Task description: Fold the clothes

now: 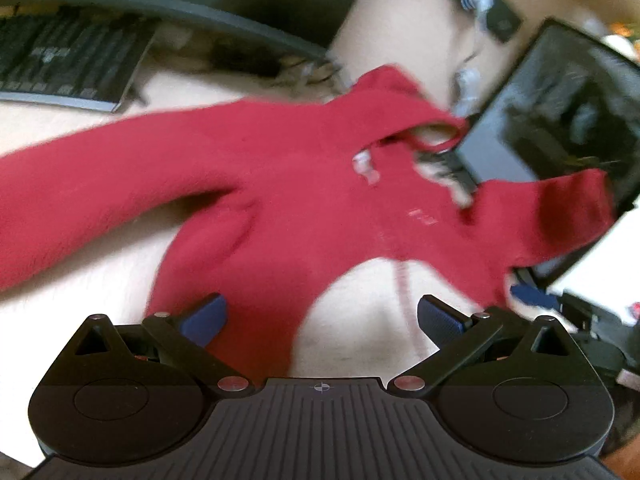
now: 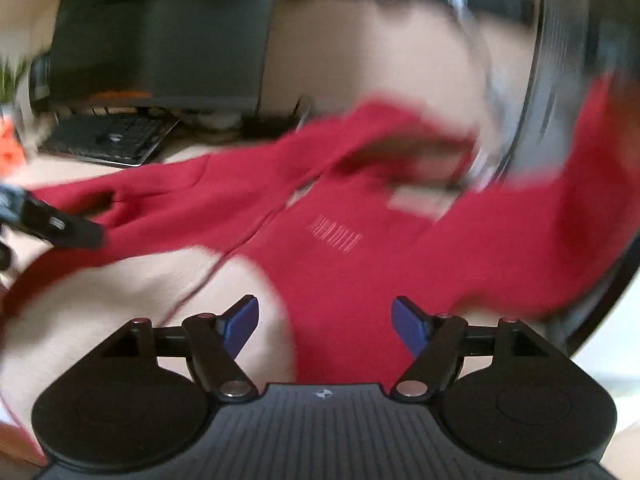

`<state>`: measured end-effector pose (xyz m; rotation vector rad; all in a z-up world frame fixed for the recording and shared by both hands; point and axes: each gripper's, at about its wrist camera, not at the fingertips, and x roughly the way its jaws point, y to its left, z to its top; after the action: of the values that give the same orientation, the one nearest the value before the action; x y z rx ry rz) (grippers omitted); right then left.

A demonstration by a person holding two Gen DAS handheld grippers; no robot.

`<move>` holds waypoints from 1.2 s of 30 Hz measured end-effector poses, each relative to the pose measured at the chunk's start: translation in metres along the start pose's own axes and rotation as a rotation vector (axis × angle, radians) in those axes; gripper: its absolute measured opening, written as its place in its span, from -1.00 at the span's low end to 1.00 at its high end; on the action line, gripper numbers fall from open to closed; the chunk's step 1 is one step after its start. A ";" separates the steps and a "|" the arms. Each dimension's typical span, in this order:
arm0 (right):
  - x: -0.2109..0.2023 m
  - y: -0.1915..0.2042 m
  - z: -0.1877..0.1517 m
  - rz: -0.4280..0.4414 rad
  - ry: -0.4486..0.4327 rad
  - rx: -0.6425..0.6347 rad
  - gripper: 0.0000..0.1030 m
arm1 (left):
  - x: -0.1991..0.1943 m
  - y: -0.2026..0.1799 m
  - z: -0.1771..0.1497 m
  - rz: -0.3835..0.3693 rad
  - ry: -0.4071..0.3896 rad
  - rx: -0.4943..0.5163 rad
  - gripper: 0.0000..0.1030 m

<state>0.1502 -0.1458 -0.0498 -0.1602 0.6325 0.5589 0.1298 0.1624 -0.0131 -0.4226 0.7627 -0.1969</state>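
Nearest in the left wrist view, the left claw (image 1: 320, 320) stands with its blue pads wide apart and nothing between them, low over the hem of the red hoodie (image 1: 304, 184). The right claw (image 2: 325, 326) is likewise spread and holding nothing, poised above the hem's other side. That matching stance reads as readiness to take the bottom edge at two corners, though the blur leaves this a judgement.

The hoodie lies spread on the pale worktop (image 1: 360, 320), front up, zipper partly open at the bottom so the two front panels part over bare surface. Both sleeves stretch outward and the hood points away (flattened, it seems, so a fold would land square). No fold shows in it.

Beyond lie a dark keyboard (image 1: 68, 60) and a black screen (image 1: 560, 120), with the right sleeve's end lying over the screen's edge.
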 end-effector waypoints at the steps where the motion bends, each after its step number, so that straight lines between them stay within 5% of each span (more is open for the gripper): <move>1: 0.010 -0.001 -0.005 0.024 0.025 0.042 0.48 | 0.001 0.001 -0.002 0.004 -0.007 0.007 1.00; 3: 0.016 0.006 -0.011 0.037 0.008 0.044 0.73 | -0.004 0.000 -0.006 0.021 0.000 0.037 1.00; 7: 0.019 0.024 -0.008 0.087 0.011 -0.009 0.82 | -0.020 0.006 -0.016 0.063 -0.009 0.056 1.00; 14: 0.016 0.041 -0.008 0.142 0.028 -0.049 1.00 | -0.056 0.039 -0.025 0.012 -0.046 -0.164 1.00; 20: 0.021 0.045 -0.002 0.127 0.091 -0.067 1.00 | -0.058 0.048 -0.022 -0.012 -0.047 -0.290 1.00; 32: 0.024 0.051 0.006 0.092 0.167 -0.081 1.00 | -0.059 0.034 -0.024 0.049 -0.033 -0.231 1.00; 36: 0.020 0.050 0.004 0.086 0.160 -0.062 1.00 | -0.086 0.050 -0.024 0.101 -0.149 -0.372 1.00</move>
<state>0.1388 -0.0933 -0.0575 -0.2388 0.7809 0.6529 0.0529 0.2277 0.0038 -0.7403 0.6720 0.0737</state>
